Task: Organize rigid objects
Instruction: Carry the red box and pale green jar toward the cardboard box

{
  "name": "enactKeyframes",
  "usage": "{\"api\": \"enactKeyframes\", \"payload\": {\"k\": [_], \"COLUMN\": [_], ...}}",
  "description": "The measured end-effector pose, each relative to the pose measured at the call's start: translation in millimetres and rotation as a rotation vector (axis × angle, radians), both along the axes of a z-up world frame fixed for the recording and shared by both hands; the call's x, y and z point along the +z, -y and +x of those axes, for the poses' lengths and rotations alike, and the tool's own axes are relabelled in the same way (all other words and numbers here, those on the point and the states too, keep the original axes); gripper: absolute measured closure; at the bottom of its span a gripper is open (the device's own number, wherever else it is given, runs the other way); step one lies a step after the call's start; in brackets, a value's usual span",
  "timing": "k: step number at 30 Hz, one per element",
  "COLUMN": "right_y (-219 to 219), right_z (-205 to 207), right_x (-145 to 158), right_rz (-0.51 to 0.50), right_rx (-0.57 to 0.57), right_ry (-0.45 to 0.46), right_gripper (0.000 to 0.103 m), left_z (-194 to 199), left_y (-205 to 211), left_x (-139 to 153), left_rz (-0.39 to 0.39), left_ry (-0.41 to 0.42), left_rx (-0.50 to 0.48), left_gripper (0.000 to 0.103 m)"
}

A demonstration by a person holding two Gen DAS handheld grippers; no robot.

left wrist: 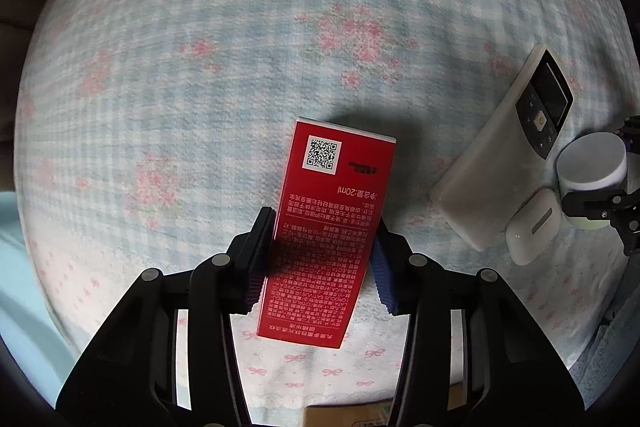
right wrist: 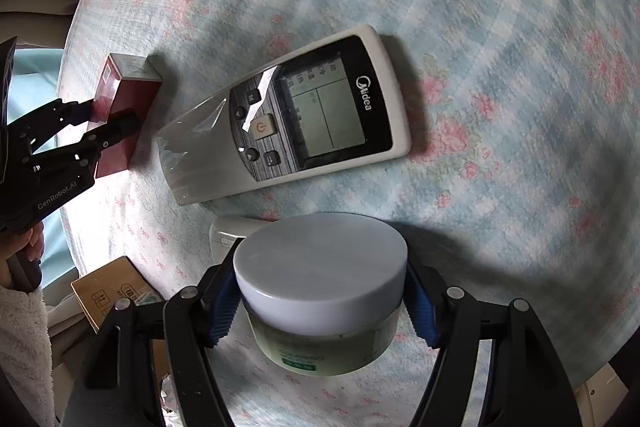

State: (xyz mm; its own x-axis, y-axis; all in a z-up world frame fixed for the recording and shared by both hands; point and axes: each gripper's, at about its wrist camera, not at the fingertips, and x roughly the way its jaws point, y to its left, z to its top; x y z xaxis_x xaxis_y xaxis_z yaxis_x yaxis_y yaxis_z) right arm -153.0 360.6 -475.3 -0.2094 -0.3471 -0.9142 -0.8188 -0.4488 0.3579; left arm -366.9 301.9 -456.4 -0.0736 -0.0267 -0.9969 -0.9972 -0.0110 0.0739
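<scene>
My left gripper [left wrist: 320,259] is shut on a red carton [left wrist: 328,211] with a QR code, holding it over the bed cover; the carton also shows in the right wrist view [right wrist: 128,107]. My right gripper [right wrist: 320,303] is shut on a round jar [right wrist: 320,267] with a white lid and pale green body; the jar shows at the right edge of the left wrist view [left wrist: 592,167]. A white Midea remote [right wrist: 304,115] lies flat on the cover between the two grippers, also in the left wrist view [left wrist: 508,155]. A white earbud case [left wrist: 534,227] lies beside the remote.
The surface is a blue checked bed cover [left wrist: 280,27] with pink flowers. A cardboard box [right wrist: 108,291] sits off the cover's near edge. The person's hand and fleece sleeve [right wrist: 20,307] are at the left.
</scene>
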Motion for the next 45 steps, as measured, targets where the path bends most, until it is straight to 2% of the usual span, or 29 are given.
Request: {"api": "enactKeyframes", "payload": {"k": [5, 13, 17, 22, 30, 34, 40, 45], "right_y": [-3.8, -13.6, -16.0, -14.3, 33.5, 68.4, 132.1, 182.5], "right_z": [8.8, 15.5, 10.6, 8.6, -26.7, -44.4, -69.3, -88.6], "right_x": [12.0, 40.1, 61.6, 95.2, 159.0, 186.9, 219.5, 231.9], "right_rz": [0.012, 0.038, 0.057, 0.091, 0.155, 0.172, 0.176, 0.164], "right_rx": [0.003, 0.014, 0.036, 0.082, 0.237, 0.341, 0.480, 0.573], "right_ry": [-0.014, -0.040, -0.061, -0.096, -0.187, -0.241, -0.313, -0.350], "right_gripper": [0.037, 0.037, 0.037, 0.037, 0.037, 0.037, 0.037, 0.037], "left_z": [4.4, 13.8, 13.5, 7.0, 23.7, 31.1, 40.7, 51.0], "left_y": [2.7, 15.1, 27.5, 59.5, 151.9, 217.5, 322.2, 398.6], "left_x": [17.2, 50.4, 78.6, 127.7, 191.2, 215.9, 237.1, 247.1], "left_rz": [0.035, 0.103, 0.151, 0.230, 0.370, 0.413, 0.444, 0.465], "left_ry": [0.039, 0.089, 0.100, 0.100, 0.077, 0.047, -0.005, -0.047], "left_rx": [0.081, 0.204, 0.268, 0.379, 0.599, 0.717, 0.894, 1.004], "left_gripper": [0.066, 0.066, 0.066, 0.066, 0.066, 0.066, 0.066, 0.066]}}
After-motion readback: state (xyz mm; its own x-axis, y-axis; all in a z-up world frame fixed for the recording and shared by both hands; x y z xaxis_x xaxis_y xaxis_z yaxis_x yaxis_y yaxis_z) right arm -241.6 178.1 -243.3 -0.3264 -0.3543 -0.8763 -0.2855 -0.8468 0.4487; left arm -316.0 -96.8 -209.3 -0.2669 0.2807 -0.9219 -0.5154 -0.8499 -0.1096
